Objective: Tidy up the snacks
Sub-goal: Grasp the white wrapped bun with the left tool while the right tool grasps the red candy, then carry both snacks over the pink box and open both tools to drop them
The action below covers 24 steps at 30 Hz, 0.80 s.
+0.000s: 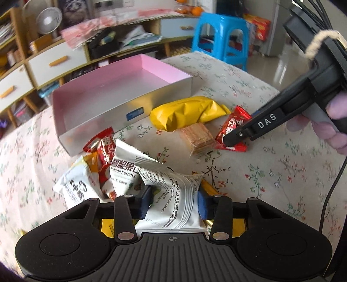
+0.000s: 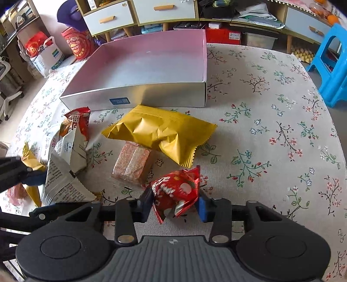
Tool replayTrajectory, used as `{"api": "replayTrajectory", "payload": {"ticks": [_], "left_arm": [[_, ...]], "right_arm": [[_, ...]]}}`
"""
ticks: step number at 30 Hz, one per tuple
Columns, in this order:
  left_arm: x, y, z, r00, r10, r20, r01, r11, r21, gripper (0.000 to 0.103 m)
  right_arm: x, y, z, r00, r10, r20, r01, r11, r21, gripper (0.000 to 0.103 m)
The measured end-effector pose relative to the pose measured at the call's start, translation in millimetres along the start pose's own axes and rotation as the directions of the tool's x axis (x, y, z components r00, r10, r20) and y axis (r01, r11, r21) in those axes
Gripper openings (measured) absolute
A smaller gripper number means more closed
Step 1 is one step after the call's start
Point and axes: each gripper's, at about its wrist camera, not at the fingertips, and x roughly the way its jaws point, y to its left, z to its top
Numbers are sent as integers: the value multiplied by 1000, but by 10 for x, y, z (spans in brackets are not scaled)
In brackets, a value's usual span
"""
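My left gripper [image 1: 173,200] is shut on a white printed snack packet [image 1: 173,195], its blue pads pressing both sides. My right gripper [image 2: 174,205] is shut on a red candy wrapper [image 2: 175,191]; in the left wrist view that red candy wrapper [image 1: 233,125] shows under the right gripper's black fingers [image 1: 236,135]. An open box [image 2: 151,95] with a pink inside and silver walls stands behind the snacks. Between the grippers lie a yellow packet [image 2: 158,132] and a clear-wrapped wafer block [image 2: 132,162].
A heap of white, red and orange packets [image 1: 104,164] lies left of the held white packet. The floral tablecloth [image 2: 271,130] runs bare to the right. A blue plastic stool [image 2: 331,71] stands past the table's right edge, with drawers and shelves [image 2: 138,13] behind.
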Motion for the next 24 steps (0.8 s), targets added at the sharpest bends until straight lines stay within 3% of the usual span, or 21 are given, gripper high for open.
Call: {"api": "replayTrajectory", "payload": {"ticks": [12, 24], "left_arm": [[-149, 124, -66, 997, -6, 77, 23, 976, -218, 36], [-299, 322, 258, 990, 37, 138, 4, 958, -288, 36]], "right_arm": [[-214, -147, -4, 995, 80, 59, -85, 992, 96, 25], [-442, -74, 215, 976, 160, 151, -181, 974, 135, 26]]}}
